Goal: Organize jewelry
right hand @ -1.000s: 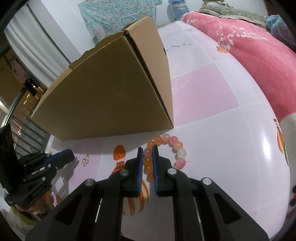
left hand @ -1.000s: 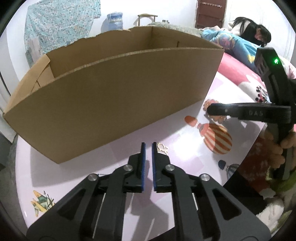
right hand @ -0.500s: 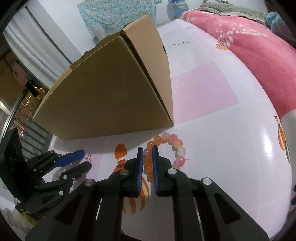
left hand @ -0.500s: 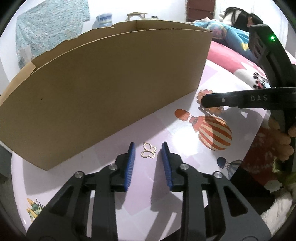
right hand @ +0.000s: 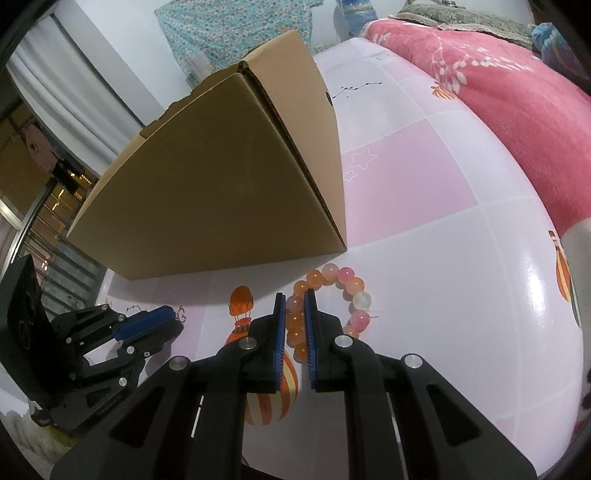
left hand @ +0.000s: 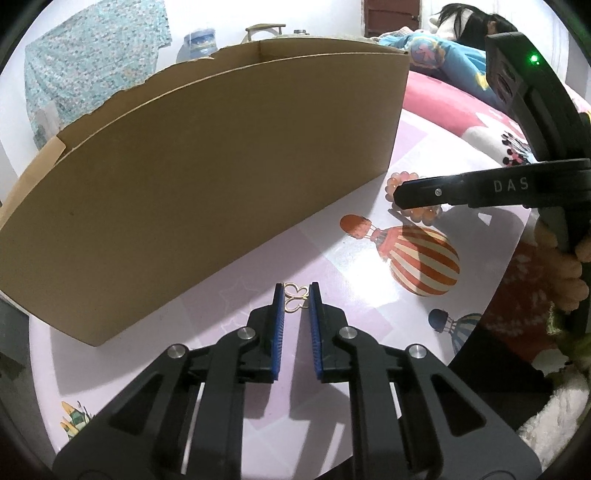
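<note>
Now closing my left tool [left hand: 296,295] on thin butterfly pendant [left hand: 294,297], light, bendable; right tool [right hand: 294,310] clamps bead bracelet [right hand: 328,306], slippery, by its strand.

You work on a glossy pink-and-white mat [right hand: 424,177] printed with hot-air balloons and stars, catching a bright glare. A pink floral blanket [right hand: 498,85] is heaped along its right side. Behind, a teal patterned cloth [left hand: 88,62] hangs on a white wall [left hand: 207,18], beside a blue water jug [left hand: 197,40]. To your left, white curtains [right hand: 74,88] flank a barred window [right hand: 48,229].
</note>
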Tool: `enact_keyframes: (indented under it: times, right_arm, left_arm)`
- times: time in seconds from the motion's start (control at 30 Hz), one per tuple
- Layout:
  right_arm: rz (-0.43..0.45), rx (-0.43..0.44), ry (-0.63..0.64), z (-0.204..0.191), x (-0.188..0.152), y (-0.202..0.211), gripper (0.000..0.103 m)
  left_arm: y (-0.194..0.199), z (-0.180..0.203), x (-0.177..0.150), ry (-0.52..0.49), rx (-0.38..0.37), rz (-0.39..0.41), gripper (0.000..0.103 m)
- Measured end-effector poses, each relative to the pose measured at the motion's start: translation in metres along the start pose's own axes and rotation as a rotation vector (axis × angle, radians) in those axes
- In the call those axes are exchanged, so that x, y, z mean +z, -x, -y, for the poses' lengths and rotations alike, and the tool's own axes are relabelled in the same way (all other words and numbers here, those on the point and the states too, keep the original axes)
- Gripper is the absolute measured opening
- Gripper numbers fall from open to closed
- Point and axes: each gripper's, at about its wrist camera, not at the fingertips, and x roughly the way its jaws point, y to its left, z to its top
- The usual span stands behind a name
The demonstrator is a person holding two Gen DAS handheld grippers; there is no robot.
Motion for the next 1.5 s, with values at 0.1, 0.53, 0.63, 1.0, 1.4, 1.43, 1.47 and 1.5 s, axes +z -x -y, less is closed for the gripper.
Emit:
enact_keyframes:
  times: [0.1,0.53,0.63,1.0,1.4,1.43,1.47,1.5]
  right_arm:
    - [-0.003,0.000,0.003,0.000,0.001,0.000,0.010]
    - [-0.027,-0.016,0.019,-0.005,0.004,-0.001,0.010]
    - [-0.032,-0.014,0.013,-0.005,0.005,0.000,0.011]
    - [-0.036,0.050,0.125,-0.050,-0.006,0.000,0.012]
    - [-0.077,0.071,0.142,-0.068,-0.005,-0.024,0.012]
    - [-0.075,0.072,0.142,-0.068,-0.005,-0.023,0.012]
    - [-0.071,0.073,0.142,-0.067,-0.005,-0.021,0.012]
    - [-0.067,0.073,0.140,-0.066,-0.005,-0.018,0.012]
  left_arm:
    - [0.001,-0.001,-0.001,0.008,-0.002,0.004,0.000]
    - [0.007,-0.014,-0.006,0.094,-0.094,-0.014,0.000]
    - [0.010,-0.018,-0.011,0.132,-0.124,-0.015,0.000]
    - [0.007,-0.020,-0.015,0.077,0.050,0.035,0.007]
    - [0.012,0.004,-0.019,0.029,0.001,0.050,0.007]
    - [0.013,0.004,-0.019,0.030,-0.004,0.051,0.010]
    - [0.014,0.003,-0.019,0.034,-0.012,0.054,0.018]
    - [0.016,0.002,-0.018,0.042,-0.026,0.061,0.023]
